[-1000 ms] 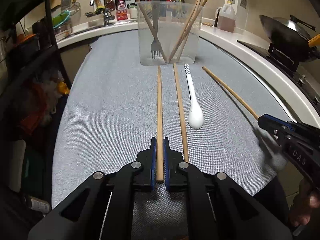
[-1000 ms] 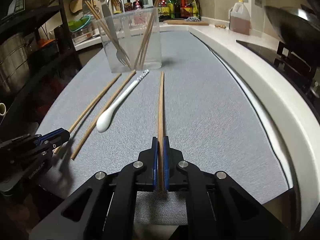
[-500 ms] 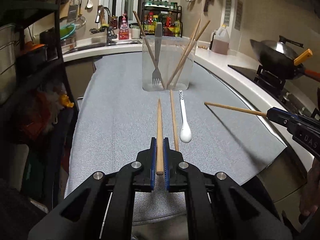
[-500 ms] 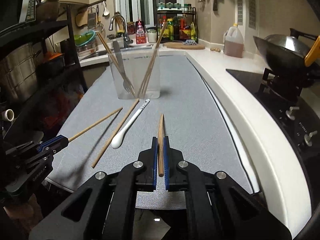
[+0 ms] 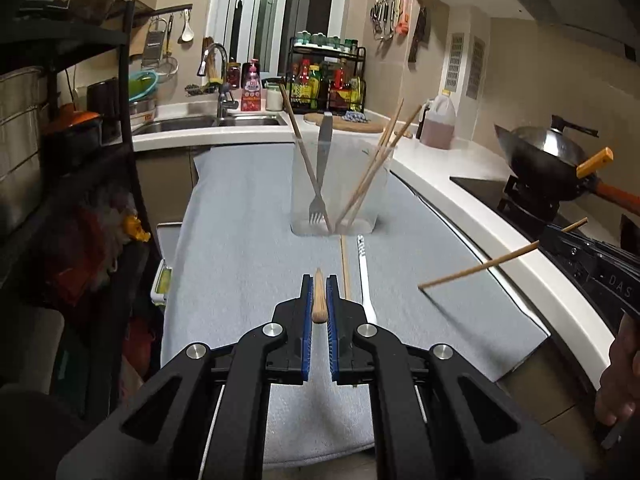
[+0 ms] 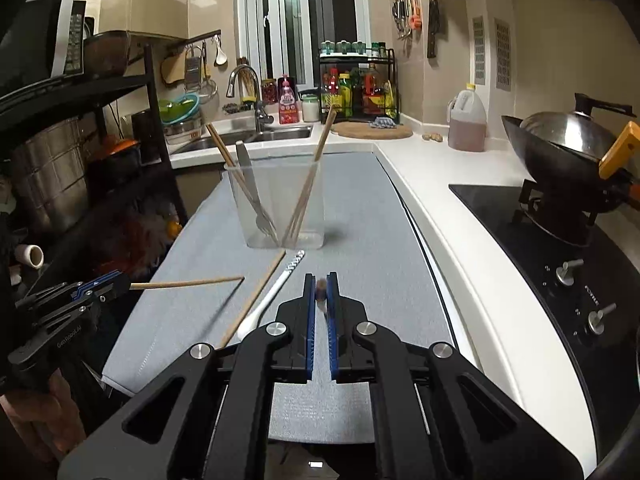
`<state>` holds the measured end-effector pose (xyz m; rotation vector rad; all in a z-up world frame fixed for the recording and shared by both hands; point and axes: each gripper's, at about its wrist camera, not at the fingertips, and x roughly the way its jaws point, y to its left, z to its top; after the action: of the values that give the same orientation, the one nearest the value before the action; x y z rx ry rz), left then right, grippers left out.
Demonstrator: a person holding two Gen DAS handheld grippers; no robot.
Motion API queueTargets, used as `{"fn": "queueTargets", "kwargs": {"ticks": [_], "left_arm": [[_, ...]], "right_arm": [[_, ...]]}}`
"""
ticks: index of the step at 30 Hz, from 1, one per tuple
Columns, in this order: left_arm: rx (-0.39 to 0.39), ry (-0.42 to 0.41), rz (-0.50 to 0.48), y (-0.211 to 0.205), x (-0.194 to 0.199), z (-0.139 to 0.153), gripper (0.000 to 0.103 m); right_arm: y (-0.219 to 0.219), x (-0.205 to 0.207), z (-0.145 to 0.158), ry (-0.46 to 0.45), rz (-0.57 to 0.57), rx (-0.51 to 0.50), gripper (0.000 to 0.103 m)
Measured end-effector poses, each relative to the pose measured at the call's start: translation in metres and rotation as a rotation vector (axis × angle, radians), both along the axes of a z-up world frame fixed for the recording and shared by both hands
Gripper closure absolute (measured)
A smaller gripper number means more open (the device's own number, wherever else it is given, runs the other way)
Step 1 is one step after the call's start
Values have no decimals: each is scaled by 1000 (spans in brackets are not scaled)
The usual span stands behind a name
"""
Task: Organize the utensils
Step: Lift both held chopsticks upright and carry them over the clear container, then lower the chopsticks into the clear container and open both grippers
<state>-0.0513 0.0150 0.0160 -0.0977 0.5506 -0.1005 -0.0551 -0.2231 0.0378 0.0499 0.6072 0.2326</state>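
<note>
My left gripper is shut on a wooden chopstick, held in the air above the grey cloth. My right gripper is shut on a second chopstick, seen nearly end-on. Each wrist view shows the other gripper: the right gripper with its chopstick, the left gripper with its chopstick. A clear container ahead holds a fork and three chopsticks. In front of it a third chopstick and a white spoon lie on the cloth.
A wok sits on the black stove to the right, past the white counter edge. A black shelf rack stands on the left. The sink, a spice rack and an oil jug are behind the container.
Both grippers have risen, each lifting its chopstick off the cloth. The chopsticks' far ends now hang in the air, and more of the kitchen shows.
</note>
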Motion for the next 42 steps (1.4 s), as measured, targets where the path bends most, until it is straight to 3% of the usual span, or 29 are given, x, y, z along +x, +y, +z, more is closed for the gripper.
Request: {"fn": "queueTargets", "kwargs": {"ticks": [13,25,34,42], "left_arm": [[-24,-31,-12,20,49,58,96],[-61,7,-68,20,88,94,96],[-70,48,-123,15,134,142,96],[-83,-43,-164,7,169,212,96]], "right_arm": [[5,42,31,-18,34,48,97],[11,89,55,-28,78,69,97],[19,129,103,-80,124,76,97],[27,166,160,-186,138,92,97]]}}
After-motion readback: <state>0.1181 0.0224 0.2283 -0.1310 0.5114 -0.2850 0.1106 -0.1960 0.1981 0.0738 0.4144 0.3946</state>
